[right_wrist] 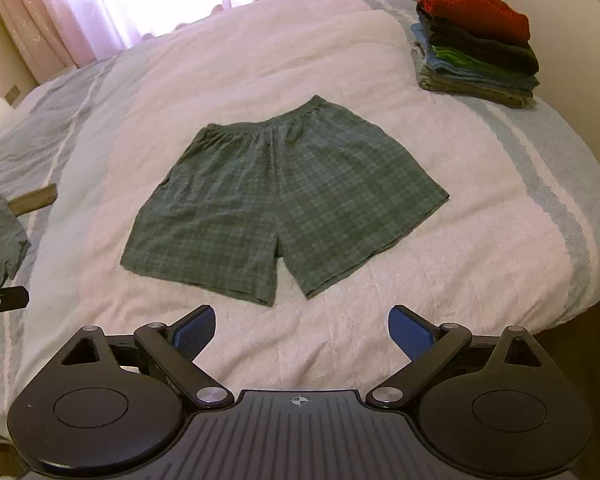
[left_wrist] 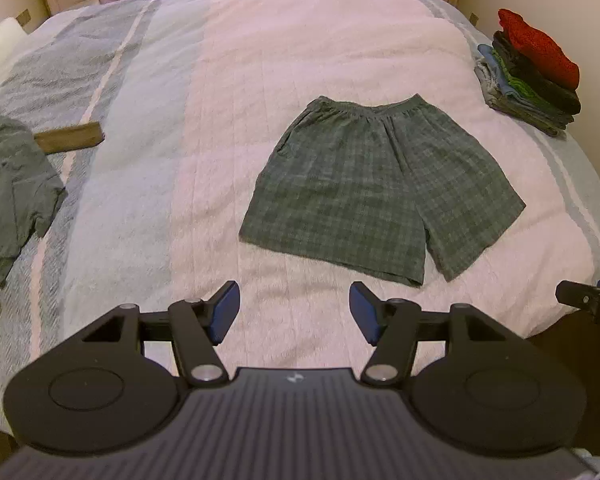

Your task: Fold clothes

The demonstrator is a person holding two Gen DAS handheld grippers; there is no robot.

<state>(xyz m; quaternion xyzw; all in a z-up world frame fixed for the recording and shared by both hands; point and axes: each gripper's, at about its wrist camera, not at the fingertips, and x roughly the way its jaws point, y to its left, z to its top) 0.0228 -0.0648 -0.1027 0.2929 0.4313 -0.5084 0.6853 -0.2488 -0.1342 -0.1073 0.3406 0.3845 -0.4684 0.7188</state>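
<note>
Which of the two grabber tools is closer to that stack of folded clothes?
The right gripper. The stack of folded clothes lies ahead to its right, on the bed's far right edge. The left gripper sits further left, so the stack is further off across the plaid shorts.

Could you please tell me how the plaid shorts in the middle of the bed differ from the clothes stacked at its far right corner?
The plaid shorts lie spread flat, one unfolded garment; the stack holds several folded pieces. The shorts are green check; the stack mixes colours, red on top. Both rest on the bed.
</note>
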